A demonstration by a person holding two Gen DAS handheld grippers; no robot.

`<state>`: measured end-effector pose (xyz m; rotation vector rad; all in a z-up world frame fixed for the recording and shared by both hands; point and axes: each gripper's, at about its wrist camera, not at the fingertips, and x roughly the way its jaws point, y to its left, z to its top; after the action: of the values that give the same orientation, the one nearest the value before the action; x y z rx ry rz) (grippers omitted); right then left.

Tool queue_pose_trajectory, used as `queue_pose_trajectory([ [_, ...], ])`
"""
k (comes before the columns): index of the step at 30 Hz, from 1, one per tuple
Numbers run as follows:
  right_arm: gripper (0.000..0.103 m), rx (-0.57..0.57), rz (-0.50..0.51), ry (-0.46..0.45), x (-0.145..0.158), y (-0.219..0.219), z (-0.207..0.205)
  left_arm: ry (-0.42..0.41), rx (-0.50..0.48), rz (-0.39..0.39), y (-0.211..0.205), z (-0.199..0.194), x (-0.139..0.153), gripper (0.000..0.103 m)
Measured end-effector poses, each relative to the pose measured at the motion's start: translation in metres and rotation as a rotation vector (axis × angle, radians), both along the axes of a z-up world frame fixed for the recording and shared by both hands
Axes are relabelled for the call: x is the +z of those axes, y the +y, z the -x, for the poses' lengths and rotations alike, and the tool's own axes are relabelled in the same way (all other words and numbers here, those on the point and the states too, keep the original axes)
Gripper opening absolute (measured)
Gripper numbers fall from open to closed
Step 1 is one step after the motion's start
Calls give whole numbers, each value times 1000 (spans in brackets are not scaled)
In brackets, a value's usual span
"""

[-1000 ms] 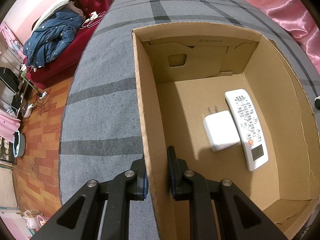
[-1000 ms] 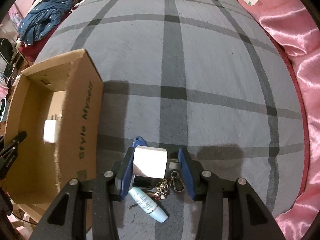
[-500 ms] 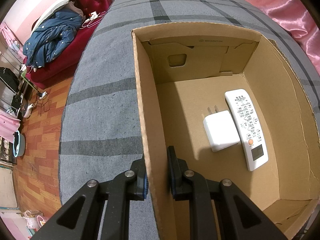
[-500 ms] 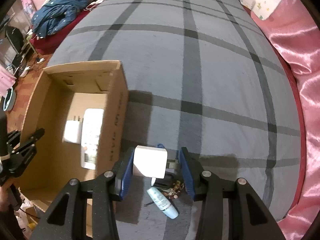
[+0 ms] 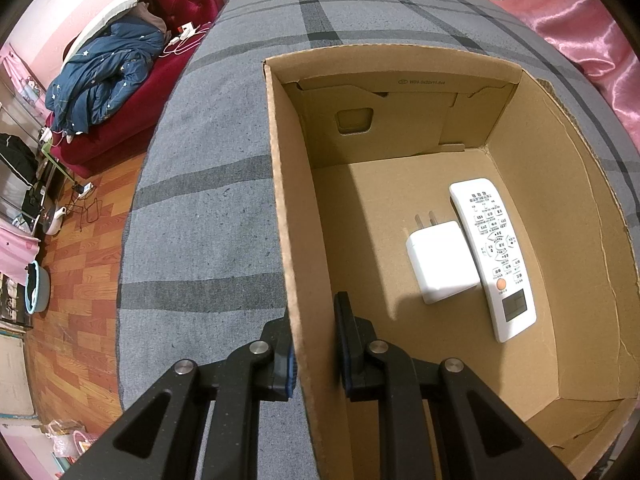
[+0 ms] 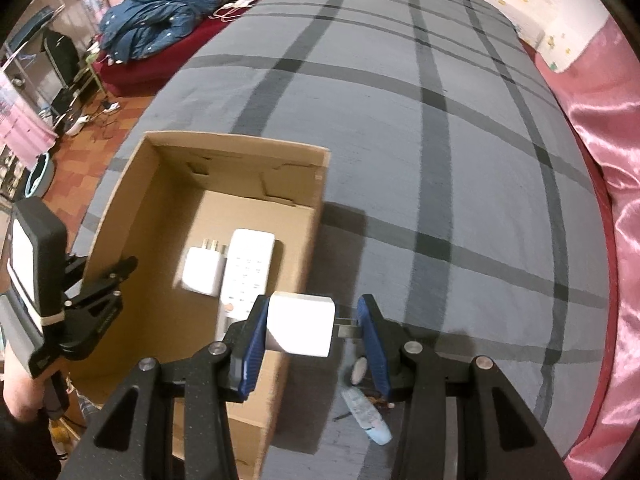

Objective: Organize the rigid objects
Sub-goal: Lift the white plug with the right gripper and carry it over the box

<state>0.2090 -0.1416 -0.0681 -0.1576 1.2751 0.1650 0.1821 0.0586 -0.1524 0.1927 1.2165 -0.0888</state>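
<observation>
A matt brown cardboard box (image 5: 400,128) is seen on woven grey cloth (image 5: 208,216); smooth white plastic is shown by the remote (image 5: 494,256), glossy satin by the pink fabric (image 6: 612,152).

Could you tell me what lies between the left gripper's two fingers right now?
The cardboard box's side wall stands between the left gripper fingers, pinched; the left wrist view shows it.

Dim indoor light, soft shadows, strong fisheye bending — right view slightly motion-blurred

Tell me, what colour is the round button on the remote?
Orange; the remote shows best in the left wrist view.
</observation>
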Motion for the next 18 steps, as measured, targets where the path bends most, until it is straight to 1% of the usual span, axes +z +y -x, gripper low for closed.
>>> queue_pose_trajectory([
  [11, 47, 65, -39, 11, -9, 43, 1, 1, 0, 5, 1, 0, 0, 18],
  [18, 47, 91, -55, 40, -29, 68, 1, 0, -2, 5, 1, 1, 0, 18],
])
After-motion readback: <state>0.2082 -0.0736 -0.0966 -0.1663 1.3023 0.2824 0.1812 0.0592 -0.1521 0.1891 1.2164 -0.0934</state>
